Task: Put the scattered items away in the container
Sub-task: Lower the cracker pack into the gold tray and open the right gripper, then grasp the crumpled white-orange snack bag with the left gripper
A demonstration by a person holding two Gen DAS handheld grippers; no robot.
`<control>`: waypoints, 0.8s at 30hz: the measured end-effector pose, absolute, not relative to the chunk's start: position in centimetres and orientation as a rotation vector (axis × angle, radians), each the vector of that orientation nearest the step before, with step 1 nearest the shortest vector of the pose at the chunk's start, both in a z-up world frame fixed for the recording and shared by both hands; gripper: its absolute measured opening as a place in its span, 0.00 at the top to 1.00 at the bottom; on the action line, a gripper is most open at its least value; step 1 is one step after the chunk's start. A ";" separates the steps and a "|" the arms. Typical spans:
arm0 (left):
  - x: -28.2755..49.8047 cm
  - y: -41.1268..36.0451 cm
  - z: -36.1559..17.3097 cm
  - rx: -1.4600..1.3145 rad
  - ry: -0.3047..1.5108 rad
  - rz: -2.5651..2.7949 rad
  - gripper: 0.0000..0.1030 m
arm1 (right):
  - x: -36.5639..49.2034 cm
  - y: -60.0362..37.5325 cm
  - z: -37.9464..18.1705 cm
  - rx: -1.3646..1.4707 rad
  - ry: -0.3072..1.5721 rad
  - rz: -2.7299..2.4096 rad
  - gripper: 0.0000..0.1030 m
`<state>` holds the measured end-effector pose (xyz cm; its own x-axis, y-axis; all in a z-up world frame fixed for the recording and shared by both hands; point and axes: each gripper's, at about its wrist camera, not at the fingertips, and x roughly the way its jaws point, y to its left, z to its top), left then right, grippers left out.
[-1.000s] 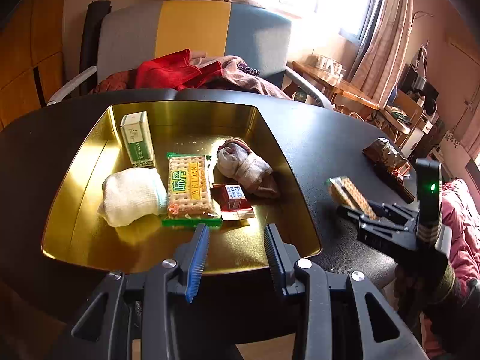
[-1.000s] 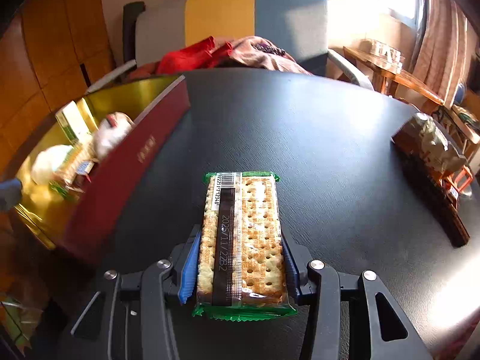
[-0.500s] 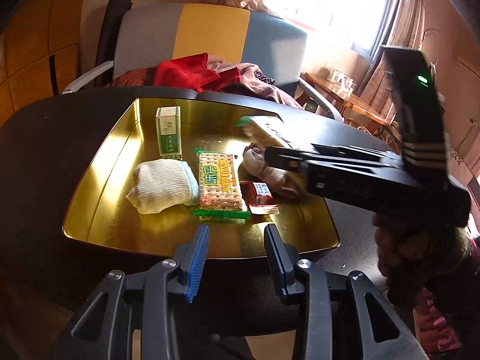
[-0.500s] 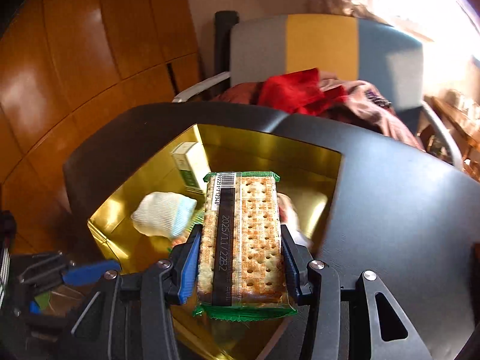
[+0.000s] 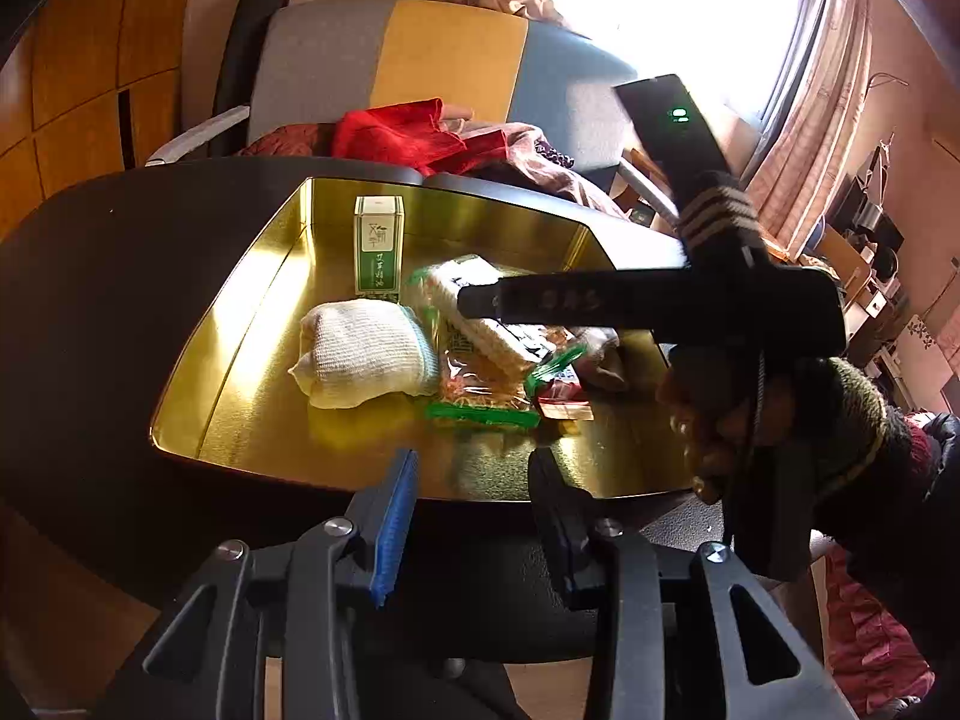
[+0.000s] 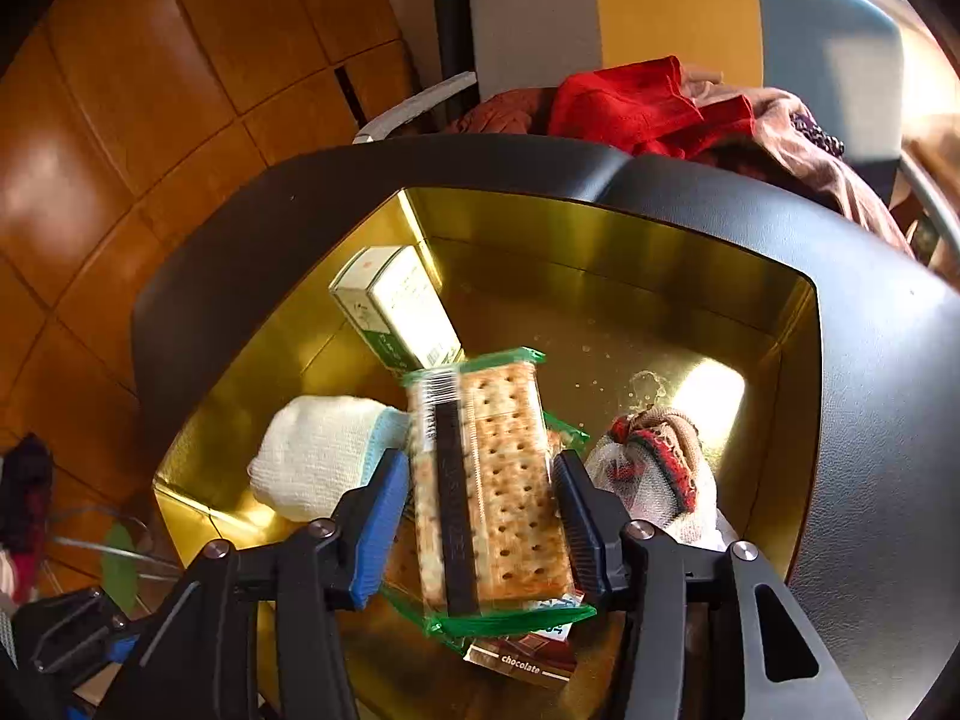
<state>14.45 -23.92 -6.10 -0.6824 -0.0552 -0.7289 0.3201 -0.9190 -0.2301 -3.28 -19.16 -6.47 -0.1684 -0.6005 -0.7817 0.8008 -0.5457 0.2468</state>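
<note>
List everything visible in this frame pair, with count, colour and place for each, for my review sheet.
tray: one, gold, on the table
table: one, black, under the tray
box: one, green and white, far left of the tray
white rolled sock: one, in the tray, left of the crackers
patterned rolled sock: one, red and brown on white, right side of the tray
lower cracker packet: one, green-edged, on the tray floor
upper cracker packet: one, green-edged, between the right claw's jaws
chocolate bar: one, brown, near edge of the tray
chair: one, grey, yellow and blue, behind the table
left claw: open, empty
right claw: jaws opening, over the tray
</note>
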 end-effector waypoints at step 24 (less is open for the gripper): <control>7.2 -14.5 -3.5 1.319 0.268 -2.876 0.63 | -16.5 19.1 -1.6 1.067 -0.304 -2.665 0.35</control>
